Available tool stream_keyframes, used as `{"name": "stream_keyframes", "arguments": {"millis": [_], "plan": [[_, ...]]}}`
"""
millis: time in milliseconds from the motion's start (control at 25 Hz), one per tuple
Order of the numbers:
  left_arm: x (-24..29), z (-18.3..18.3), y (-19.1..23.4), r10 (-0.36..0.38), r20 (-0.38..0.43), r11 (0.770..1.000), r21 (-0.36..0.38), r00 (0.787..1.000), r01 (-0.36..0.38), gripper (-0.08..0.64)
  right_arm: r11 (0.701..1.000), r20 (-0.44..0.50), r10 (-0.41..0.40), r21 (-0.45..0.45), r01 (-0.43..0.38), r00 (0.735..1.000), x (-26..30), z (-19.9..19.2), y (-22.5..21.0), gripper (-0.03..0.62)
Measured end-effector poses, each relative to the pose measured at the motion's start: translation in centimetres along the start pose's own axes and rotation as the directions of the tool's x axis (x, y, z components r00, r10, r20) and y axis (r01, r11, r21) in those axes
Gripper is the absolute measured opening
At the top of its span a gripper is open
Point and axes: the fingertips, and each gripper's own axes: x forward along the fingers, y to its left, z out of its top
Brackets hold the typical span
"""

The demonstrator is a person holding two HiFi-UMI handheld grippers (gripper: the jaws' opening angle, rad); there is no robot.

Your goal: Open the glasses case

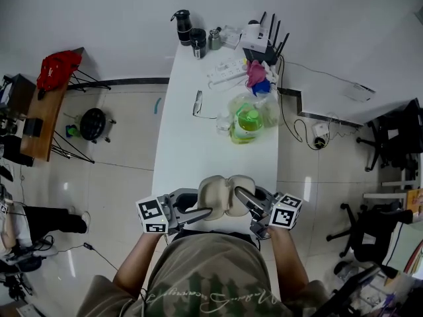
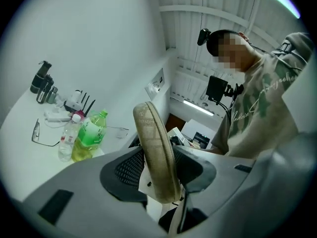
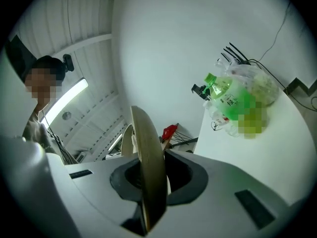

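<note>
The beige glasses case [image 1: 225, 193] stands spread open at the near edge of the white table [image 1: 178, 150], its two halves splayed left and right. My left gripper [image 1: 206, 211] reaches in from the left; one case half [image 2: 153, 152] stands edge-on between its jaws, resting against one pad with a thin gap at the other, so this gripper [image 2: 158, 171] is open. My right gripper [image 1: 241, 195] comes in from the right and is shut on the rim of the other half [image 3: 147, 162], seen edge-on between its jaws [image 3: 151, 185]. Both grippers point roughly level.
Farther back on the table lie a pair of glasses [image 1: 197, 103], a green bottle [image 1: 249, 121] in a clear bag, a power strip [image 1: 225, 68], a router [image 1: 261, 41] and dark cups [image 1: 188, 32]. Office chairs [image 1: 390, 137] stand at the right, and a side table with a red bag [image 1: 58, 68] at the left.
</note>
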Motion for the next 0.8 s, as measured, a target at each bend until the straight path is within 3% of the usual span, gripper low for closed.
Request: {"name": "stream_keyframes", "arguments": {"millis": [120, 280, 400, 600, 720, 800], "plan": [[-0.9, 0.3, 0.1, 0.005, 0.045, 1.000, -0.026, 0.999, -0.003, 0.163, 1.000, 0.029, -0.006, 0.026, 0.005, 1.000, -0.4, 0.2, -0.4, 0.054], [-1.8, 2.0, 0.4, 0.026, 0.139, 0.999, -0.045, 0.990, -0.020, 0.163, 0.994, 0.143, 0.001, 0.108, -0.016, 0.990, -1.5, 2.1, -1.4, 0.054], [-1.8, 2.6, 0.8, 0.053, 0.164, 0.998, -0.037, 0.985, -0.047, 0.163, 0.992, 0.177, -0.052, 0.124, 0.030, 0.983, -2.0, 2.7, -3.1, 0.054], [-0.8, 1.6, 0.8, 0.037, 0.124, 0.998, -0.057, 0.992, -0.031, 0.153, 0.983, 0.127, -0.163, 0.110, 0.150, 0.978, -0.8, 0.7, -7.1, 0.055], [-0.3, 1.1, 0.6, 0.039, 0.126, 0.996, -0.079, 0.991, -0.029, 0.011, 0.965, 0.052, -0.238, 0.128, 0.230, 0.970, 0.9, -1.3, -10.7, 0.054], [0.2, 0.8, 0.4, 0.023, 0.139, 0.993, -0.115, 0.990, -0.007, 0.008, 0.952, -0.019, -0.281, 0.123, 0.281, 0.959, 2.1, -2.7, -13.1, 0.054]]}}
